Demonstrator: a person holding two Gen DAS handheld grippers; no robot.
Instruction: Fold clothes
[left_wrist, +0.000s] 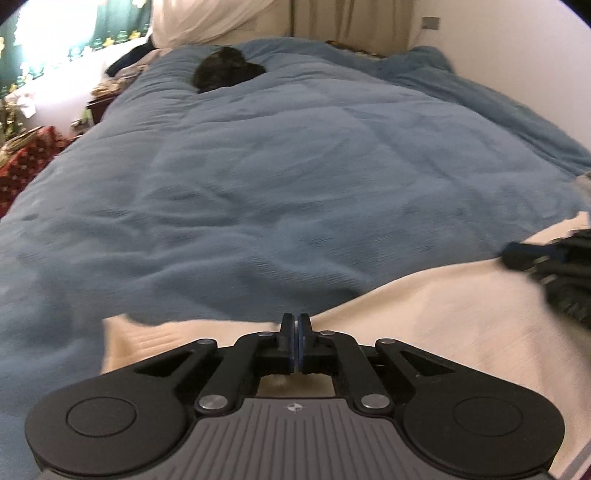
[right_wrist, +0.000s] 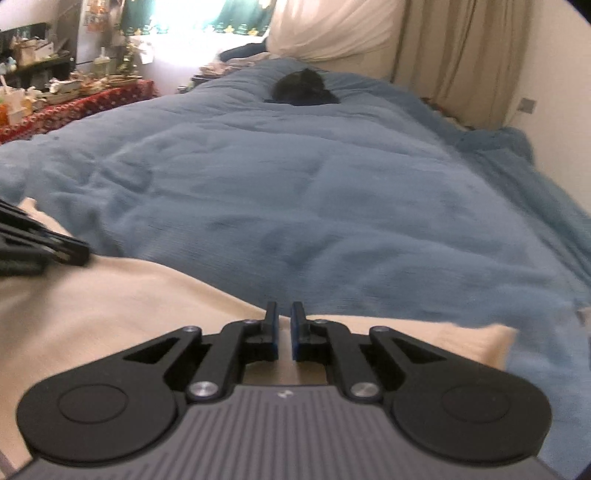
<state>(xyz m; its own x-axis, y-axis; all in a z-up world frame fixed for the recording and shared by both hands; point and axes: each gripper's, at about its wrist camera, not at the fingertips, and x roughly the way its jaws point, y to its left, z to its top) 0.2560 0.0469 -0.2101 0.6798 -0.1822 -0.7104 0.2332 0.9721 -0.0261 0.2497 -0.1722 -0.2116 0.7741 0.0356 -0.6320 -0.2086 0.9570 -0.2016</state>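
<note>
Left wrist view: the left gripper (left_wrist: 295, 321) hangs low over the near edge of a cream cloth (left_wrist: 424, 306), which lies spread on a blue duvet (left_wrist: 277, 166). Its two fingers are pressed together, blue pads touching, at the cloth's far edge; whether any fabric is pinched between them cannot be told. The cloth runs from beneath the gripper off to the right, where the right gripper (left_wrist: 517, 254) shows blurred, its tips lying over the cloth. At the far end of the duvet lies a dark bundle (left_wrist: 227, 68), well apart from the cloth. A red patterned cover (left_wrist: 26, 158) sits beside the duvet on the left.

Right wrist view: the right gripper (right_wrist: 283, 317) is also over the cream cloth (right_wrist: 110, 302), near its far edge. Its fingers stand slightly parted, with pale cloth visible through the narrow gap, gripping nothing. The left gripper (right_wrist: 79, 253) enters from the left edge, above the cloth. Beyond the cloth the duvet (right_wrist: 295, 177) stretches away to the dark bundle (right_wrist: 303, 88). Cream curtains (right_wrist: 461, 48) hang behind the duvet on the right.
</note>
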